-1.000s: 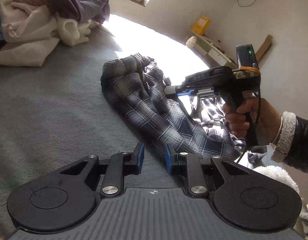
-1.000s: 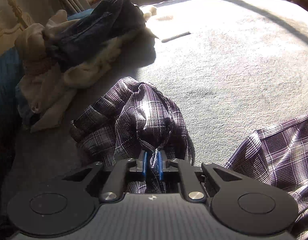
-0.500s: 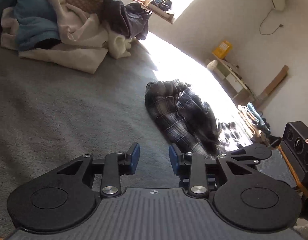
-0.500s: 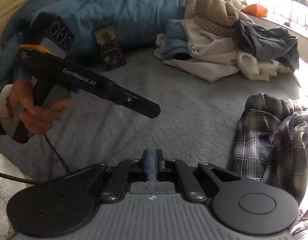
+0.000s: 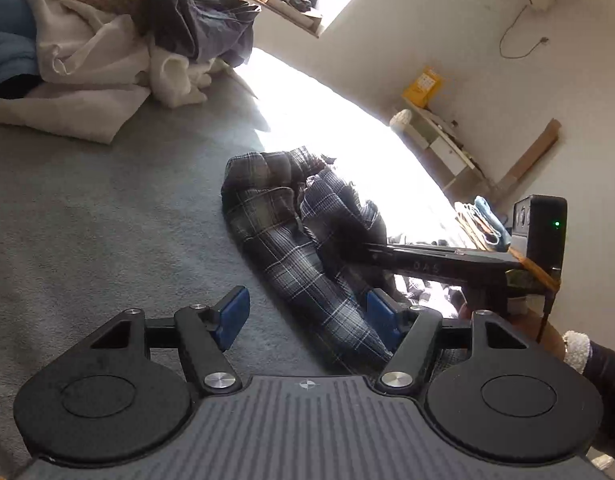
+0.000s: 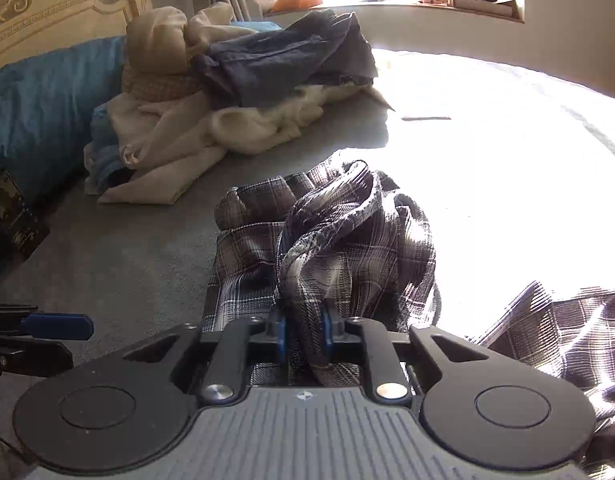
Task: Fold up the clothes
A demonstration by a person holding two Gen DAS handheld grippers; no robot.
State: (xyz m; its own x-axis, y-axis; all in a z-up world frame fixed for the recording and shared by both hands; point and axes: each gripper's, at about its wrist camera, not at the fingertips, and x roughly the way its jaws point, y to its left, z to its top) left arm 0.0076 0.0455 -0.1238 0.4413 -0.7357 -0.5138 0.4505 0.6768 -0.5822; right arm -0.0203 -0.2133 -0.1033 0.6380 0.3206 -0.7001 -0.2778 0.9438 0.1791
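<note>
the plaid shirt (image 5: 307, 280) lies in a long bunch running from near right to far left. the left gripper (image 5: 307, 312) hangs over its near end, jaws opening with cloth between them but not pinched. the right gripper (image 6: 303, 332) is clamped on a fold farther along.

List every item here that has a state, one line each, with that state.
plaid shirt: crumpled, unfolded, pinched at one bunched fold
right gripper: shut on the shirt
left gripper: jaws opening, shirt edge between them, not gripped
laundry pile: heaped, unfolded
phone: lying flat, screen dark
</note>
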